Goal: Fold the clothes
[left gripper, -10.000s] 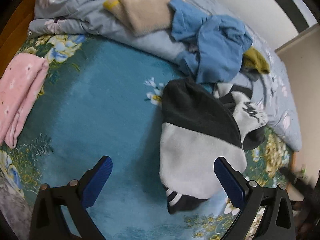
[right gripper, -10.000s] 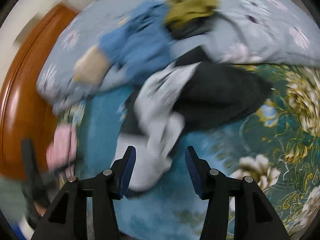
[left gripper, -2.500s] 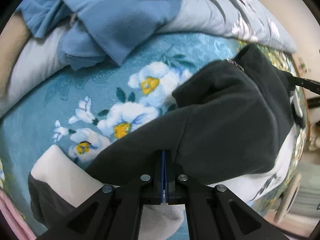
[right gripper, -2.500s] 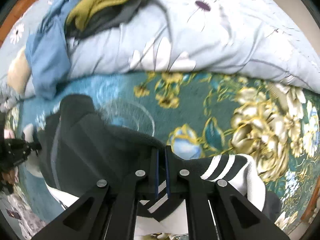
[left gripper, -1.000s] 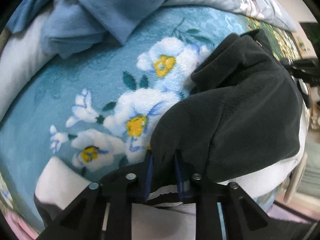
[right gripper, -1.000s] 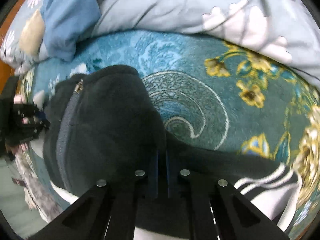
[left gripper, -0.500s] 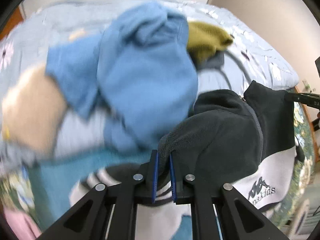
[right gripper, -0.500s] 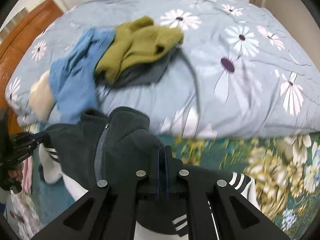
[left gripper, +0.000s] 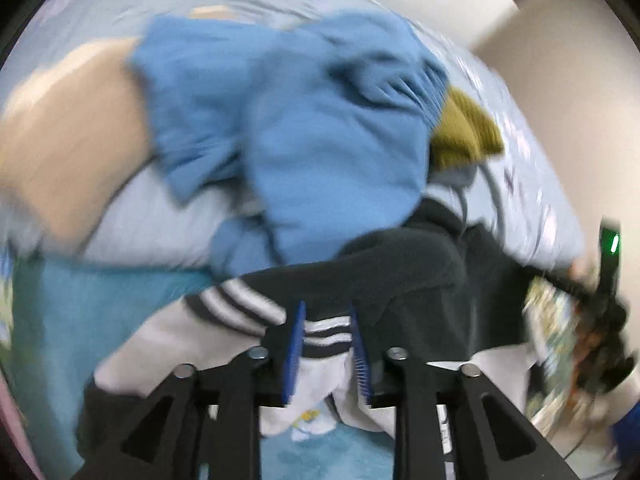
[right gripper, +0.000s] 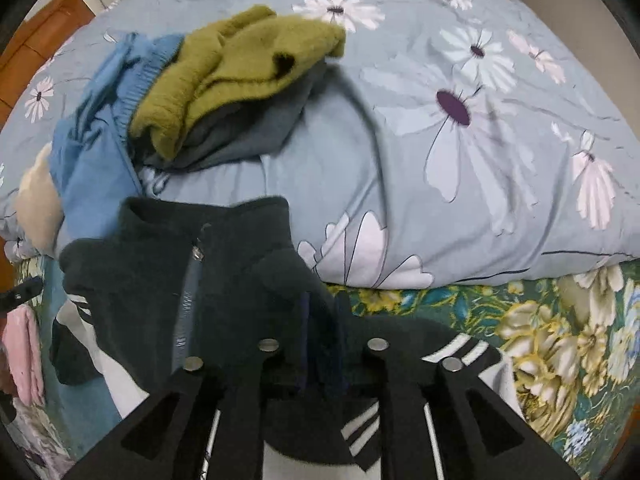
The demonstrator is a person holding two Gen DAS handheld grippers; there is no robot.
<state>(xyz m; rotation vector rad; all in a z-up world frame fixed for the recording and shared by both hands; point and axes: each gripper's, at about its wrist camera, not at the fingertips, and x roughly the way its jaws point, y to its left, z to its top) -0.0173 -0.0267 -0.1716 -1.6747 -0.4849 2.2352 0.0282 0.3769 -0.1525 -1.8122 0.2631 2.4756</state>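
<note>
— Between the blue pads of the left gripper (left gripper: pixel 325 354), what is caught?

— A striped cuff of the dark grey and white fleece zip jacket (right gripper: pixel 168 292), black with white bands. The pads sit a little apart with the bunched cuff filling the gap, so the jaws are clamped on it. That view is smeared by motion blur.

— And the right gripper (right gripper: pixel 322 340)?

— Its jaws are drawn close together on a fold of the same jacket's dark fleece, just right of the zip. The stand-up collar rises directly ahead of the fingers, and a second black-and-white striped cuff lies just beside the right finger.

— Where does the jacket lie?

— Spread between the two grippers over the teal floral plush blanket (right gripper: pixel 560 340), its collar touching the edge of the pale blue daisy-print quilt (right gripper: pixel 460 140) beyond. White panels of the jacket show below and left of the right gripper.

— What else is ahead?

— On the quilt, up and left of the right gripper, an olive-green knitted sweater (right gripper: pixel 236 64) rests on a grey garment (right gripper: pixel 248 132), with a light blue sweatshirt (left gripper: pixel 328 128) just beside them and a beige item (left gripper: pixel 68 128) further left. A folded pink cloth (right gripper: pixel 24 348) sits at the far left edge. From the left gripper's camera the other gripper appears far right, blurred, with a green light showing.
</note>
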